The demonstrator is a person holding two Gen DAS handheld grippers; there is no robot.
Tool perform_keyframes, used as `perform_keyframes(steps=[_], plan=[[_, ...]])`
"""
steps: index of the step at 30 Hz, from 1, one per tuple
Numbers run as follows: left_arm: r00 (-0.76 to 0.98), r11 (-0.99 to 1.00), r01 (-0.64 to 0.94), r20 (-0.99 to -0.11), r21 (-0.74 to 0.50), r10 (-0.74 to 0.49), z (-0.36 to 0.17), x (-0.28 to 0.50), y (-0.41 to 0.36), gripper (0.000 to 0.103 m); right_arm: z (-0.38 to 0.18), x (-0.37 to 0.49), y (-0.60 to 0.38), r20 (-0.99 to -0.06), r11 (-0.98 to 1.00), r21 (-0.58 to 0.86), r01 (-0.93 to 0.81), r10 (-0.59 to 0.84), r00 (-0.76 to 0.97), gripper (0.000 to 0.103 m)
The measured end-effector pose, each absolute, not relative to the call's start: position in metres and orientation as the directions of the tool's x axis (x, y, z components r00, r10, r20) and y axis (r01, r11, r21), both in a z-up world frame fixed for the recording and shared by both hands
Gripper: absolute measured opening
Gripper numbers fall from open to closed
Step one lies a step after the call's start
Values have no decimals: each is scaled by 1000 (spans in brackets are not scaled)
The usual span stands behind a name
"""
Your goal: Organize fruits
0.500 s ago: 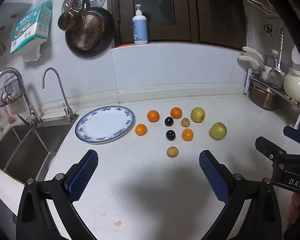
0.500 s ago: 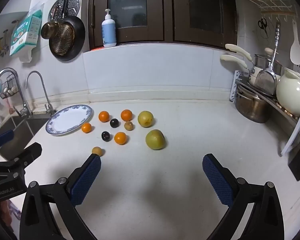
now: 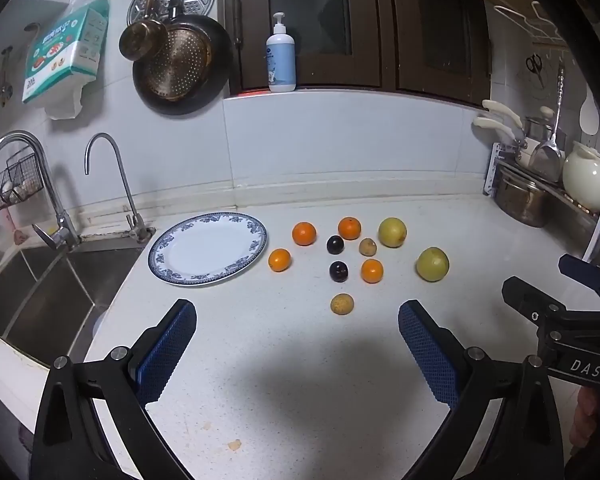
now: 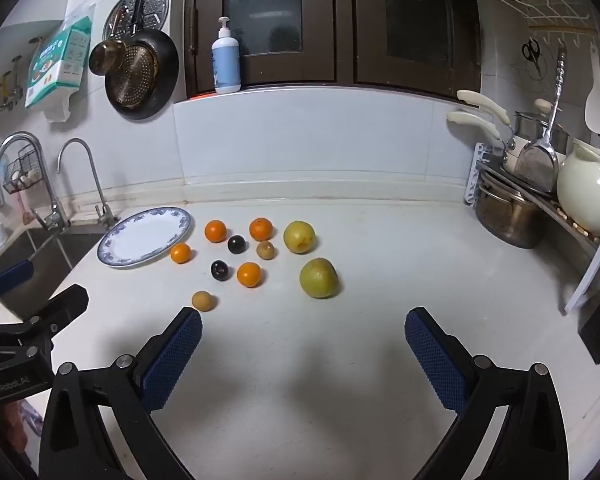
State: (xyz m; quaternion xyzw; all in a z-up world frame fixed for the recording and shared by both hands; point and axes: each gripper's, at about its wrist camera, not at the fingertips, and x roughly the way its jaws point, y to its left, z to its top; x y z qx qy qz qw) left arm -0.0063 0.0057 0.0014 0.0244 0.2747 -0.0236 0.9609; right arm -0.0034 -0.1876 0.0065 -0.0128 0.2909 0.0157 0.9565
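Observation:
A blue-rimmed white plate point(image 3: 208, 248) point(image 4: 145, 236) lies empty on the white counter beside the sink. To its right lie several loose fruits: small oranges point(image 3: 304, 233) point(image 4: 249, 274), two dark plums point(image 3: 338, 271) point(image 4: 220, 270), two brownish small fruits point(image 3: 342, 304) point(image 4: 202, 300) and two yellow-green large fruits point(image 3: 432, 264) point(image 4: 318, 278). My left gripper point(image 3: 298, 350) is open and empty, above the counter short of the fruits. My right gripper point(image 4: 303, 354) is open and empty, to the right of the nearest brown fruit.
A steel sink point(image 3: 32, 292) with two taps point(image 3: 112, 184) lies left of the plate. A rack with a steel pot point(image 4: 508, 216) and a white jug point(image 4: 588, 188) stands at the right wall. Pans point(image 3: 180, 64) hang on the back wall. A soap bottle point(image 3: 281, 56) stands on the ledge.

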Motion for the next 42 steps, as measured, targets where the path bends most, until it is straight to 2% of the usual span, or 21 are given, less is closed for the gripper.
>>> perform_keyframes(steps=[42], plan=[[859, 998, 43, -512, 38, -17, 5, -12, 12, 103, 9, -7, -184, -545, 997, -25, -78, 52, 837, 102]])
